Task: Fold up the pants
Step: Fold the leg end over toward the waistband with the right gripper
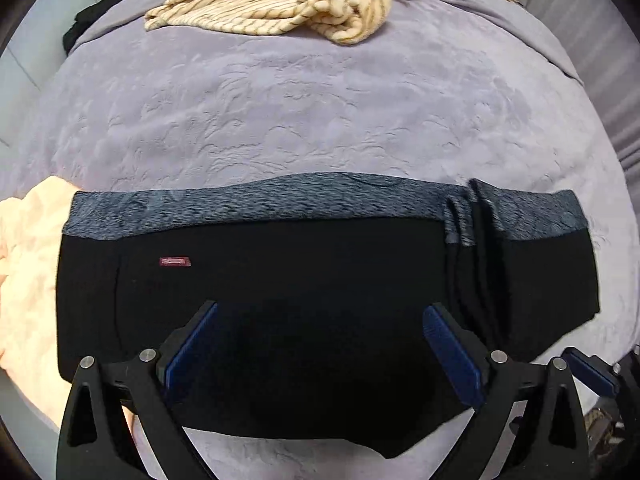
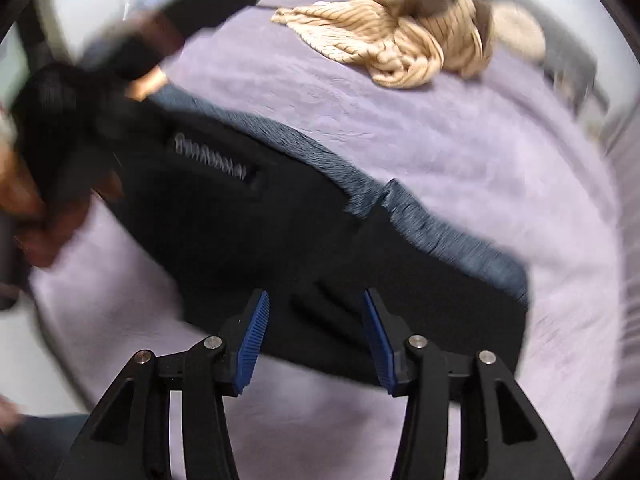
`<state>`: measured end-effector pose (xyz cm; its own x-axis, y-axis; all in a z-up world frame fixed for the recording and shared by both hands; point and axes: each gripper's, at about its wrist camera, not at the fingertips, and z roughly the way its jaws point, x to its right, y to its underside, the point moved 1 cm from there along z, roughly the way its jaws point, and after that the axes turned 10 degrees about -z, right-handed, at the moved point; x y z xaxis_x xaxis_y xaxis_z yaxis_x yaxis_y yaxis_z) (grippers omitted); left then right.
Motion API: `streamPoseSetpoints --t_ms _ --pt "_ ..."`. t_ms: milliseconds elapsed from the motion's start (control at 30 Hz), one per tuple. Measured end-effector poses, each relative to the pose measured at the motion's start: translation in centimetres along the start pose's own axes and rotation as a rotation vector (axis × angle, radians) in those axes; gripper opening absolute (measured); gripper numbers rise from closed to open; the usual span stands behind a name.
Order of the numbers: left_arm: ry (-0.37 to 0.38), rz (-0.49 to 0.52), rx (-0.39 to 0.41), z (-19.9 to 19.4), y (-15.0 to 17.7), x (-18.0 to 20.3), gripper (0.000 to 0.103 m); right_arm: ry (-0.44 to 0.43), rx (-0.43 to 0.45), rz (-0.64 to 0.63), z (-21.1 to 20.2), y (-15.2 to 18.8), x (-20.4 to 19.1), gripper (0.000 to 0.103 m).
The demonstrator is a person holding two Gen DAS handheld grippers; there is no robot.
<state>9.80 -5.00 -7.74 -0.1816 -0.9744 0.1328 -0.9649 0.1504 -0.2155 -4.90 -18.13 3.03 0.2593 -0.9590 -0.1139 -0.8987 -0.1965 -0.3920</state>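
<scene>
Pants (image 1: 304, 280): matt black cloth, waistband (image 1: 280, 204) heathered grey-blue knit, small red woven tag (image 1: 175, 262). Bed cover (image 1: 320, 120) beyond gripper: lilac plush, embossed, soft nap. Striped cloth (image 1: 280, 0) far ahead: cream fleece, fuzzy. Gripper pads (image 1: 192, 344): blue ribbed rubber-like; arms matt black plastic w/ shiny metal pins (image 1: 499, 356).

Both cameras look steeply down, close over the black pants (image 1: 280, 280) on the purple bed (image 1: 320, 120). The right view is blurry, maybe tilted.

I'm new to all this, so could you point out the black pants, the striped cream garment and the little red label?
black pants (image 1: 320, 280), left wrist view, black body
striped cream garment (image 1: 256, 4), left wrist view, flat middle
red label (image 1: 175, 262), left wrist view, its centre
</scene>
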Motion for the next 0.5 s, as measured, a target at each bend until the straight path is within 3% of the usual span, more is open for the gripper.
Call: streamPoseSetpoints --t_ms 100,167,200,267,400,500 --pt "0.134 0.058 -0.028 -0.6 0.7 2.4 0.098 -0.292 0.043 0.564 0.5 3.6 8.8 0.053" --pt "0.227 0.09 -0.077 -0.3 1.2 4.3 0.079 -0.406 0.073 0.842 1.7 7.0 12.9 0.053" --pt "0.262 0.105 -0.122 0.4 1.4 5.6 0.075 -0.452 0.088 0.935 2.3 8.4 14.3 0.053" --pt "0.291 0.121 -0.171 1.6 1.7 7.2 0.063 -0.484 0.084 1.03 3.3 10.2 15.7 0.053" --pt "0.311 0.136 -0.212 3.2 2.0 9.4 0.063 -0.535 0.165 1.137 3.4 12.0 16.5 0.053" --pt "0.286 0.149 -0.223 4.4 2.1 10.6 0.061 -0.564 0.2 1.202 4.9 12.3 16.5 0.053"
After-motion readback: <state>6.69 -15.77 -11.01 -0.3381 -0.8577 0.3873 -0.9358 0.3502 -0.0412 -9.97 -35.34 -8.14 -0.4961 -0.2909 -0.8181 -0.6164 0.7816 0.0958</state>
